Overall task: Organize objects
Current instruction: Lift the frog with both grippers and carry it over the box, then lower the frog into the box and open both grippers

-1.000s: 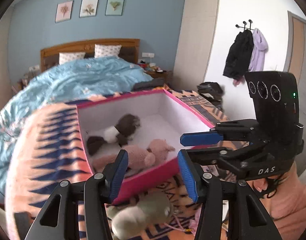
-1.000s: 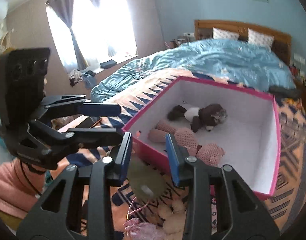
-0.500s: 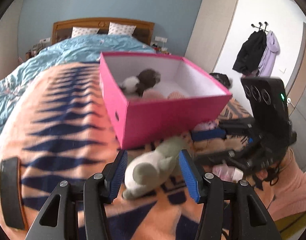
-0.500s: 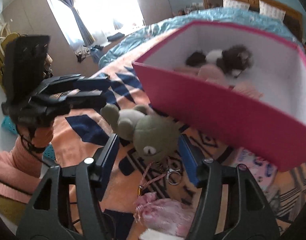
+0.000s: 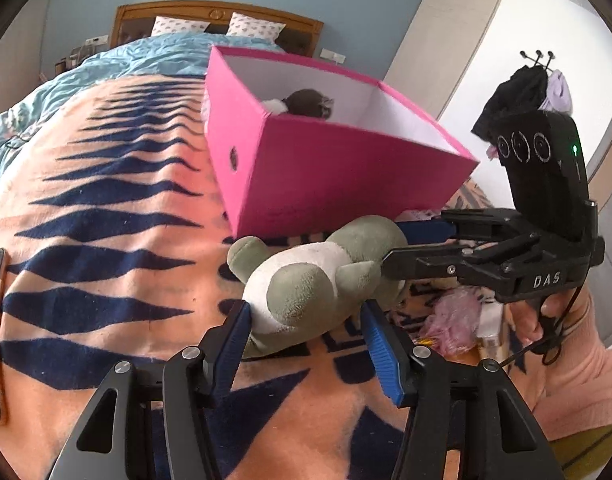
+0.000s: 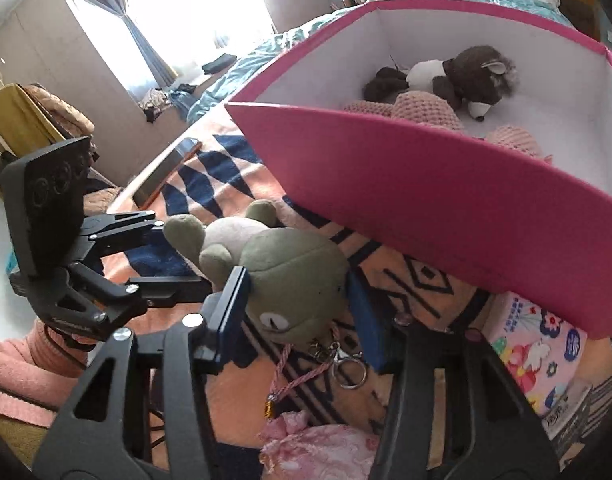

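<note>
A green plush toy [image 5: 306,280] with a keyring [image 6: 346,368] lies on the patterned blanket, just in front of the pink box [image 5: 326,184]. My left gripper [image 5: 306,307] straddles the toy's body. Its left pad touches the pale belly, and the jaws show no squeeze. From the other side, my right gripper [image 6: 297,278] has the toy's head [image 6: 294,276] between its pads. Its jaws are closing and both pads touch the head. Each gripper shows in the other's view: the right gripper [image 5: 398,242] and the left gripper [image 6: 182,254].
Inside the pink box [image 6: 426,200] lie a brown plush [image 6: 466,76] and a pink knitted toy [image 6: 426,108]. A pink pouch [image 6: 318,448] and a tissue pack [image 6: 538,356] lie close by on the blanket. A phone [image 6: 170,168] rests near the blanket's edge.
Both grippers came down from above the box to the blanket. The right jaws spread wide, then narrowed around the toy's head. The left jaws now straddle its body.
</note>
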`<control>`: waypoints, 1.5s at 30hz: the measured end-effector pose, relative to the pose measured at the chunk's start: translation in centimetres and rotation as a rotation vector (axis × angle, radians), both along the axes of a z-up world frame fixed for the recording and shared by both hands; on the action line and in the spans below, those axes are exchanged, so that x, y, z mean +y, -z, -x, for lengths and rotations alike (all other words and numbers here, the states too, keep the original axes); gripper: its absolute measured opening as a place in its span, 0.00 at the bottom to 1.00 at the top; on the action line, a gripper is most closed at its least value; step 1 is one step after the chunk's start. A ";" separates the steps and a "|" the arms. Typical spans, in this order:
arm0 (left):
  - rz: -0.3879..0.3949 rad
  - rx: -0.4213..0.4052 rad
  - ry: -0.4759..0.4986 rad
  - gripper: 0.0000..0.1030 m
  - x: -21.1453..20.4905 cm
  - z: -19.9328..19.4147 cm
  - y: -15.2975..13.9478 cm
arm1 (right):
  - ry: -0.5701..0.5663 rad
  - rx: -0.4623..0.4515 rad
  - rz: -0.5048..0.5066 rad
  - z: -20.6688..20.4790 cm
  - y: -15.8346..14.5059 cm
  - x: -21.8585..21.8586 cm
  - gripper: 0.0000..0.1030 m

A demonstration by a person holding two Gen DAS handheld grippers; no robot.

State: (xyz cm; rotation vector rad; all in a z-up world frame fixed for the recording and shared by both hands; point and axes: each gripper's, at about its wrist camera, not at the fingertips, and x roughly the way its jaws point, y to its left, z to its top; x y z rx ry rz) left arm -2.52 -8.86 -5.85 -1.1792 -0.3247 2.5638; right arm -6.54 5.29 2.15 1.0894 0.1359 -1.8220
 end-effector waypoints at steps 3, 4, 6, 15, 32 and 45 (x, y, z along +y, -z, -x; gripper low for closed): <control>0.008 0.035 0.016 0.55 0.8 -0.5 -1.4 | 0.016 0.041 0.015 -0.8 -1.4 1.0 0.51; 0.008 0.046 0.022 0.55 1.1 -0.6 -2.0 | 0.018 0.053 0.020 -1.0 -1.8 1.3 0.51; 0.016 0.076 0.037 0.55 1.7 -0.9 -3.3 | 0.025 0.089 0.033 -1.6 -3.2 2.3 0.51; 0.103 0.247 0.080 0.55 4.0 0.6 -10.5 | 0.081 0.241 0.113 -2.0 -9.7 5.2 0.51; 0.178 0.200 -0.013 0.55 1.8 12.7 -11.3 | 0.160 0.277 0.139 8.3 -12.6 1.6 0.51; 0.196 0.067 -0.057 0.56 1.1 16.6 -7.5 | 0.174 0.199 0.016 12.3 -8.8 -1.1 0.54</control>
